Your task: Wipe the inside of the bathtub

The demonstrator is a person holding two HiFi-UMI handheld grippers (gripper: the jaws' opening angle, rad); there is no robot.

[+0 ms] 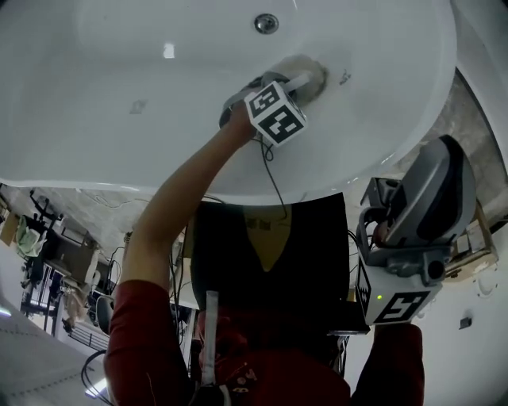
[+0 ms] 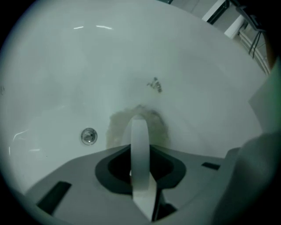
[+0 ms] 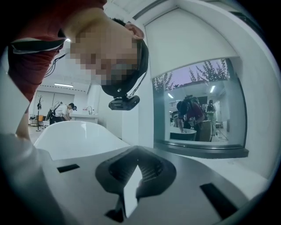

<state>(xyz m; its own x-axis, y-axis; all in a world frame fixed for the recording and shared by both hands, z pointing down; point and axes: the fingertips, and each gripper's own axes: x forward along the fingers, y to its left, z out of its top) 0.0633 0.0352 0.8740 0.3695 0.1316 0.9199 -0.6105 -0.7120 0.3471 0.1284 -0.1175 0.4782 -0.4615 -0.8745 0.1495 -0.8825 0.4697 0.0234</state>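
Observation:
The white bathtub (image 1: 119, 95) fills the top of the head view, its drain (image 1: 266, 23) near the top edge. My left gripper (image 1: 305, 79) reaches down inside the tub, shut on a grey-brown cloth (image 1: 311, 73) that is pressed flat to the tub floor. In the left gripper view the cloth (image 2: 154, 125) spreads behind the closed left gripper (image 2: 139, 122), with the drain (image 2: 89, 136) to its left and a small dark smudge (image 2: 154, 85) beyond. My right gripper (image 1: 443, 184) is held outside the tub by the person's body, pointing up, shut with nothing in it.
The tub's rim (image 1: 262, 190) curves between the person and the basin. The right gripper view shows another white tub (image 3: 74, 134), a window (image 3: 197, 105) with people behind it, and a person at a sink (image 3: 61, 112) far left.

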